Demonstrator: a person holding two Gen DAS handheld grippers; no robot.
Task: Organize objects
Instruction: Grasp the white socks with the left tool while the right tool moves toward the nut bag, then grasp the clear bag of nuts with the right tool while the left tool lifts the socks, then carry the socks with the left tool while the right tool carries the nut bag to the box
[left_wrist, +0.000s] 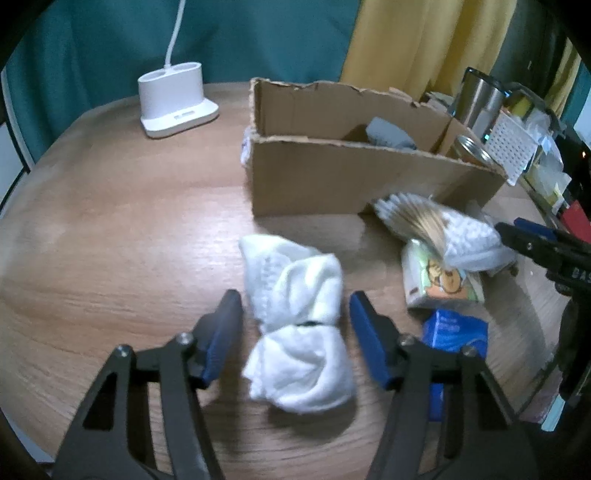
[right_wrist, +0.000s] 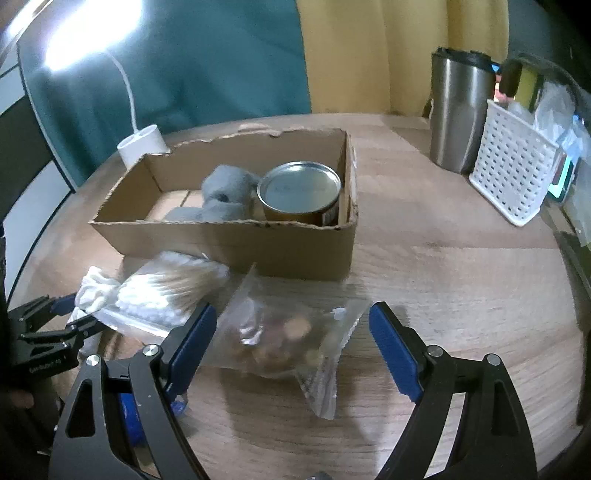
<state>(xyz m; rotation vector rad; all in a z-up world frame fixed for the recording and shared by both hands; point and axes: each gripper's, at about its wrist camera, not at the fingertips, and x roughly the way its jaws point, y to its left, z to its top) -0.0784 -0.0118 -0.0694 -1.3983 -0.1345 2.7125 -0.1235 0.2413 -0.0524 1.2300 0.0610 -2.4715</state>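
Below, one white cloth lies between the left gripper's open fingers, untouched; one clear bag lies between the right gripper's wide-open fingers. Beyond: one box, one can.

Left gripper, angled steeply downward, jaws parted with blue fingers clear on both sides; right gripper, likewise angled downward just to its right, jaws spread wide

Wooden table — cardboard box, white cloth, clear bag.
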